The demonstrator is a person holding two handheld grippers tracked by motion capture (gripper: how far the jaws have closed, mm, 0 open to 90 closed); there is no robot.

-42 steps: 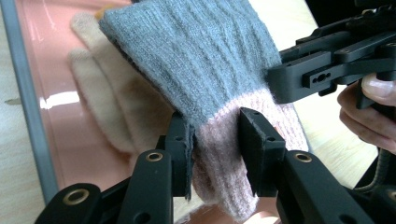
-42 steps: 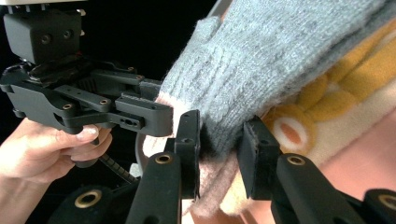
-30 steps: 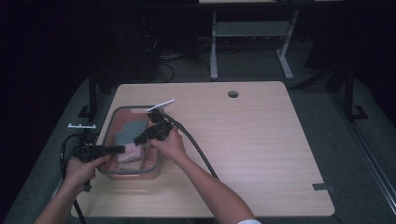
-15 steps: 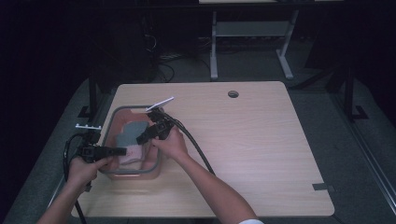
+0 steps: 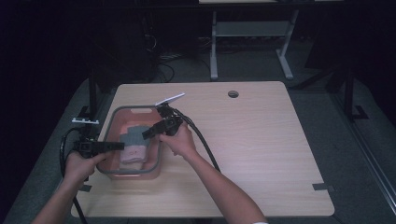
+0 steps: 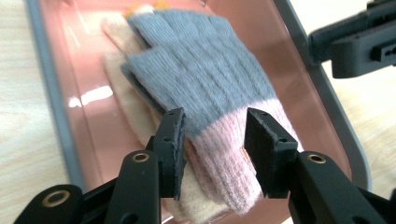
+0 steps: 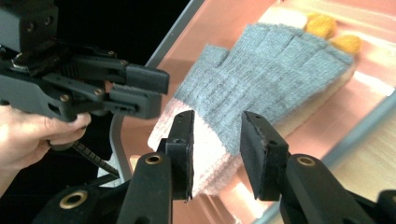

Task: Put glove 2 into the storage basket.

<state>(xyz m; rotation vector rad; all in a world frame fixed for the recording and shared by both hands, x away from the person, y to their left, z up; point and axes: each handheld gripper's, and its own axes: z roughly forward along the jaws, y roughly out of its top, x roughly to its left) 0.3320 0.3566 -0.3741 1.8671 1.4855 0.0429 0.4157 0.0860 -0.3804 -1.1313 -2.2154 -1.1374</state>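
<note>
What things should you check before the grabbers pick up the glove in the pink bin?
1. Left gripper jaws open: ok.
2. Right gripper jaws open: ok.
3. Grey glove lies on top of the pile in the pink bin: ok.
4. Left gripper lined up with the glove's pink cuff: ok.
5. Jaws low enough to close on the cuff: cannot tell.
6. Cream glove underneath will stay behind: cannot tell.
</note>
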